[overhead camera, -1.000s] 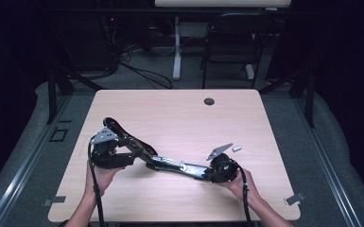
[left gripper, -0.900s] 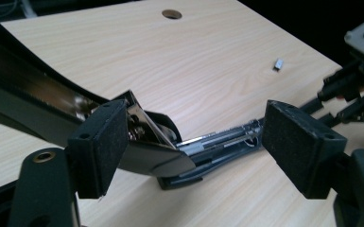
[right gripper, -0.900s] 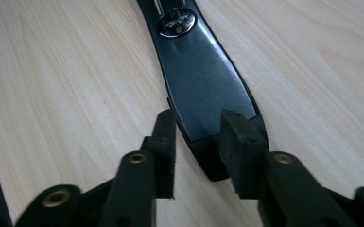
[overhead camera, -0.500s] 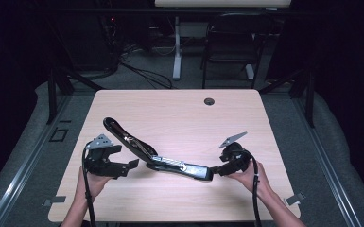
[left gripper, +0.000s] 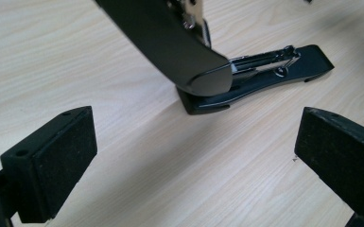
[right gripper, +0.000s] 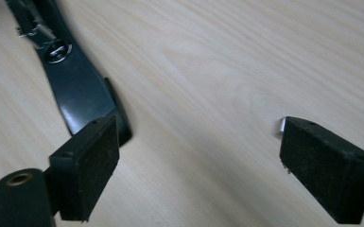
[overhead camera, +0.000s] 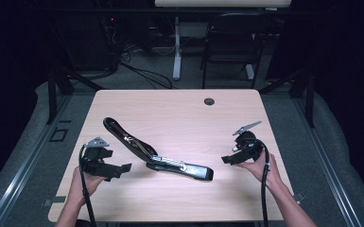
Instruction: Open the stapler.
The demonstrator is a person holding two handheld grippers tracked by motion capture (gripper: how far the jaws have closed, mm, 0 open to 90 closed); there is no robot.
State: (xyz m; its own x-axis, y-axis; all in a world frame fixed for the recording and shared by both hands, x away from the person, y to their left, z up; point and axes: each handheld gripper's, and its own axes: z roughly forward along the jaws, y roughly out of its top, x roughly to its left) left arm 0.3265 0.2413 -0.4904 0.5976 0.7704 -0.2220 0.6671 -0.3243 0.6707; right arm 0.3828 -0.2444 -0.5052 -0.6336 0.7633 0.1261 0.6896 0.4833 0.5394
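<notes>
The wooden table (overhead camera: 179, 113) carried a black stapler (overhead camera: 157, 156), swung fully open and lying flat between both grippers, touching neither. The left gripper (overhead camera: 118, 169) and right gripper (overhead camera: 228, 159) had just been opening; both jaw pairs stood wide and empty, the stapler just ahead of each.

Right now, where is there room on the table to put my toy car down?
The far half of the table, behind the open stapler up to the small round hole, is bare. The near middle is crowded: stapler between left gripper and right gripper.
</notes>
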